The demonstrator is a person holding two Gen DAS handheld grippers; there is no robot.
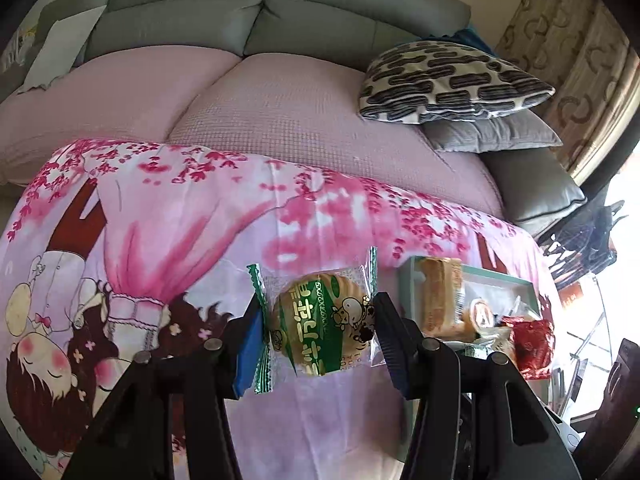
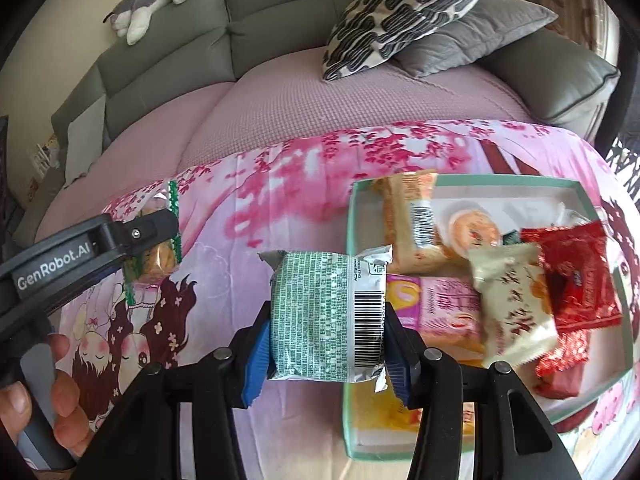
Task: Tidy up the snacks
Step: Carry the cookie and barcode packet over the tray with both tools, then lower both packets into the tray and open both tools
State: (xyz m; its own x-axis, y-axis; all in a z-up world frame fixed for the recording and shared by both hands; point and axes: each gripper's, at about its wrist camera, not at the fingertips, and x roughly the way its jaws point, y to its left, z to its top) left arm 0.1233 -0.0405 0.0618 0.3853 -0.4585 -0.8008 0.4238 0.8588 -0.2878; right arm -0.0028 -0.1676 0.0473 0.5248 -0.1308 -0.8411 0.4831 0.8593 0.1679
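**Two snacks held above the cloth, box alongside**

Left tongs [image 1: 318, 328] grip a green-wrapped cake [image 1: 320, 320]; right tongs [image 2: 328, 340] pinch a green-printed packet [image 2: 320, 316] just beside the box [image 2: 460, 182]. The slick wrappers may slip, and the crowded box may reject or spill packets. Readable: "GenRobot.AI", a barcode; the cake's characters are unclear.

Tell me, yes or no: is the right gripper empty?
No, the right gripper is clamped on a green-and-white wrapped snack, held at the left edge of the snack box.
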